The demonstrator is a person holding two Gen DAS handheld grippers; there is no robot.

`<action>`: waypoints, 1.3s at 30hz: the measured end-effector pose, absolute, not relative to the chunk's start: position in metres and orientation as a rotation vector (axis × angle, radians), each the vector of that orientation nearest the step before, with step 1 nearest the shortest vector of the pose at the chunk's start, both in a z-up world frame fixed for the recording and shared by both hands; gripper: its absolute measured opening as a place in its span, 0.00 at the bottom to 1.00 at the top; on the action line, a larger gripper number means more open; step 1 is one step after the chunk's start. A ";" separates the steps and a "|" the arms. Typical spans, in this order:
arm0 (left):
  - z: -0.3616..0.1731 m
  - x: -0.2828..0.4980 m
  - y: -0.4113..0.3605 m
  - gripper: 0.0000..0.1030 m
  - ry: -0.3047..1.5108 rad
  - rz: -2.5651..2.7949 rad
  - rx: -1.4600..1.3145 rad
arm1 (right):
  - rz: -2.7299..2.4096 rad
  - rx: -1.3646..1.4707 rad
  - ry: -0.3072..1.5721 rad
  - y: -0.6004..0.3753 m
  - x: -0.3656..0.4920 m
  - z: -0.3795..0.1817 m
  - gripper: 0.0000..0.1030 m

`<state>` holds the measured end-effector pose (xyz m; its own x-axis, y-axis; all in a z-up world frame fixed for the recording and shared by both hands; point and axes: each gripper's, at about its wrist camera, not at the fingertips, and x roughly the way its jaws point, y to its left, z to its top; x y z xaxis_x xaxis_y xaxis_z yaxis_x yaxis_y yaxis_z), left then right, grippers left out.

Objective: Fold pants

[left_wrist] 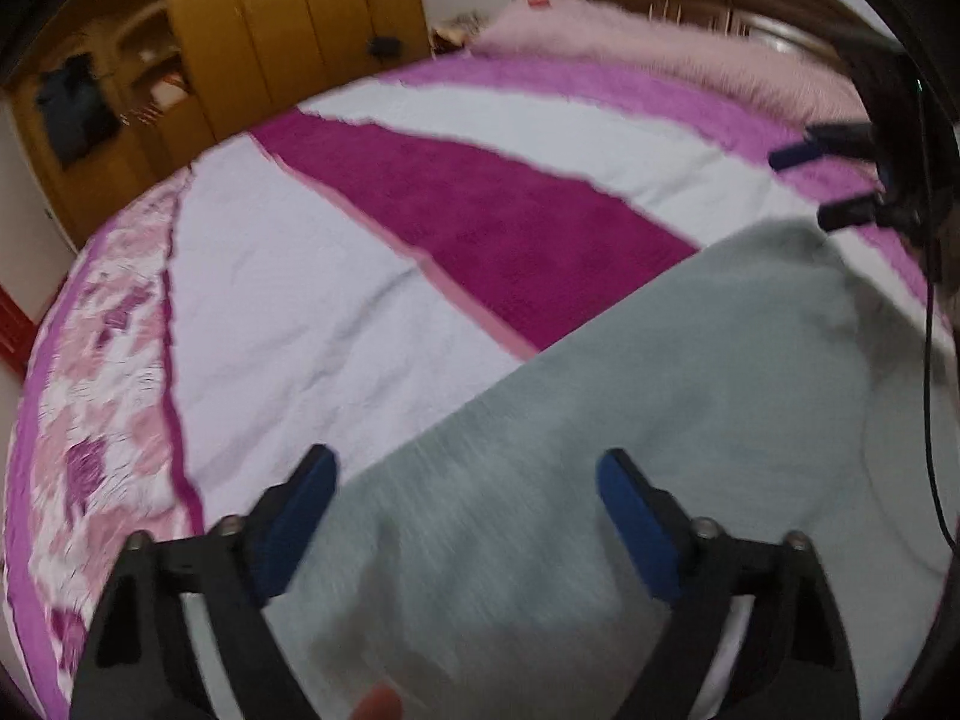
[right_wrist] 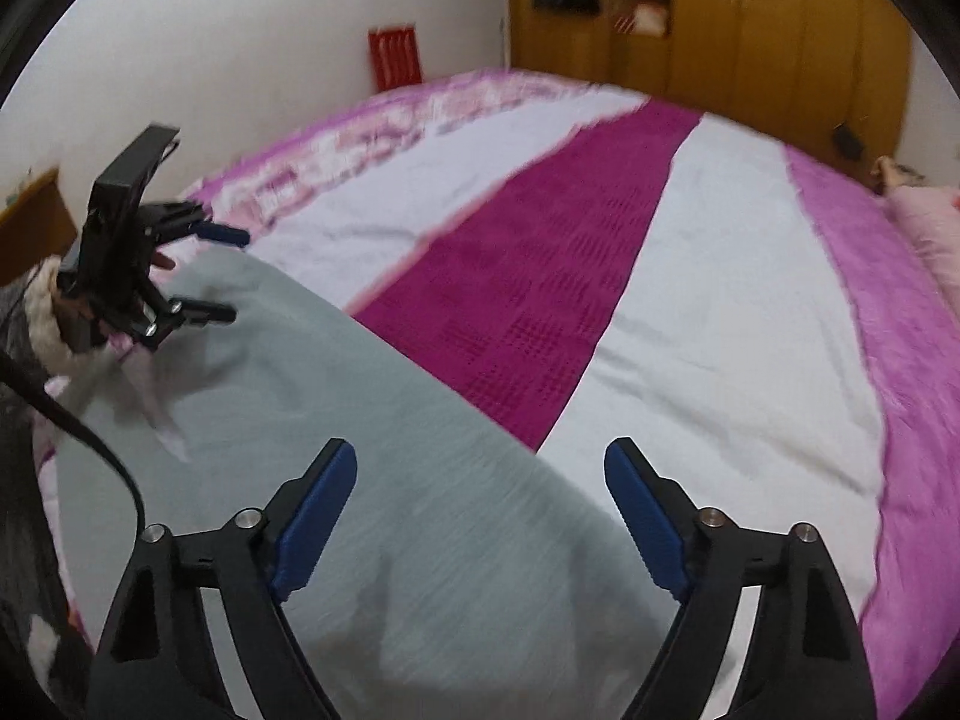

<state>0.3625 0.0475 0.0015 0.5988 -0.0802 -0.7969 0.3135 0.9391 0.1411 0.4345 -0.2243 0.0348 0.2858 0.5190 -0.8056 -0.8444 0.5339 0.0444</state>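
Light grey pants (left_wrist: pixel 660 390) lie flat on the bed, along its near edge. My left gripper (left_wrist: pixel 465 459) hovers over one end of them, its blue pads (left_wrist: pixel 294 522) wide apart and touching nothing. In the right wrist view the same pants (right_wrist: pixel 300 390) stretch from under my right gripper (right_wrist: pixel 480 450) towards the left gripper (right_wrist: pixel 235 275) at the far end. The right gripper's jaws also stand wide apart above the cloth with nothing pinched; it also shows at the left view's upper right (left_wrist: pixel 804 189). Both views are blurred.
The bedspread (left_wrist: pixel 288 300) is white with a magenta stripe (left_wrist: pixel 510 222) and pink borders. A fluffy pink blanket (left_wrist: pixel 648 42) lies at the head end. A wooden wardrobe (right_wrist: pixel 750 30) stands beyond the bed. A black cable (right_wrist: pixel 90 438) hangs beside the left hand.
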 end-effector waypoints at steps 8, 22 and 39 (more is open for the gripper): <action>-0.046 0.395 0.090 0.85 0.980 -0.319 0.280 | 0.969 -0.649 1.066 -0.220 0.472 -0.028 0.55; -0.047 0.414 0.095 0.52 1.081 -0.438 0.319 | 1.054 -0.780 1.252 -0.202 0.504 -0.033 0.45; 0.036 0.337 0.065 0.02 0.962 -0.396 0.564 | 0.808 -1.232 0.674 -0.189 0.381 0.061 0.01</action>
